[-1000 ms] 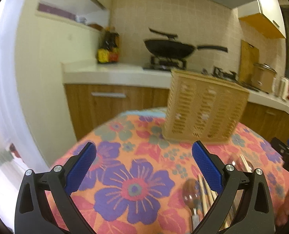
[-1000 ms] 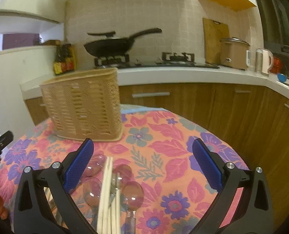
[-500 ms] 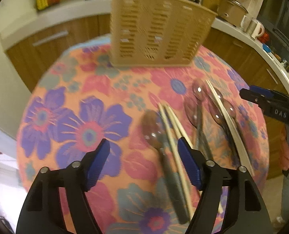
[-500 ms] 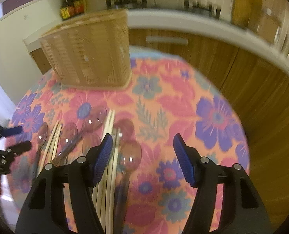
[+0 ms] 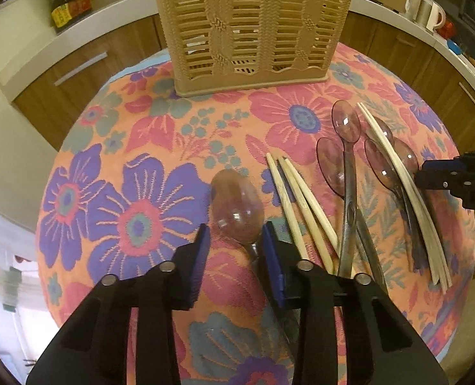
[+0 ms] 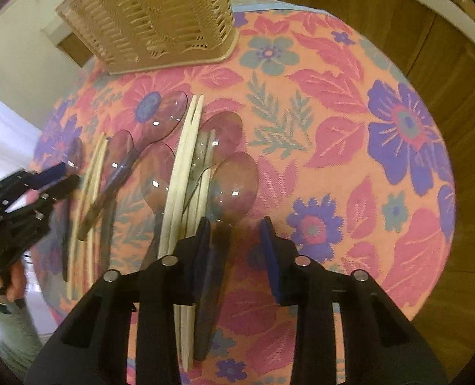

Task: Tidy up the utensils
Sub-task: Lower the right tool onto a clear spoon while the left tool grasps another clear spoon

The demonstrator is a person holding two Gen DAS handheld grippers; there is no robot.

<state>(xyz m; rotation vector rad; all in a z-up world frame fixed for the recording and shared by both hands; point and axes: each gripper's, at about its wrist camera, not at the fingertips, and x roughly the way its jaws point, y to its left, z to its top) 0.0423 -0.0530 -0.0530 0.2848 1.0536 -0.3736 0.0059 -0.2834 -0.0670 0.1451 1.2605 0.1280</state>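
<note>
Closing left gripper (image 5: 236,237) around spoon (image 5: 237,205) neck (pads apart).

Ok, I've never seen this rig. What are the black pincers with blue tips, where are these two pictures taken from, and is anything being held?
Each pincer is a hand-held two-finger gripper with a fisheye camera looking along its fingers; there is no robot arm.

One picture is from the left gripper, the other from the right gripper. Each also catches the other gripper at its edge.

On the flowered tablecloth lie clear purple spoons and pale chopsticks, with a tan slotted basket standing behind.

Both sets of jaws are closing. The left straddles the neck of the leftmost spoon; the right straddles the rightmost spoon. Neither looks gripped yet.
</note>
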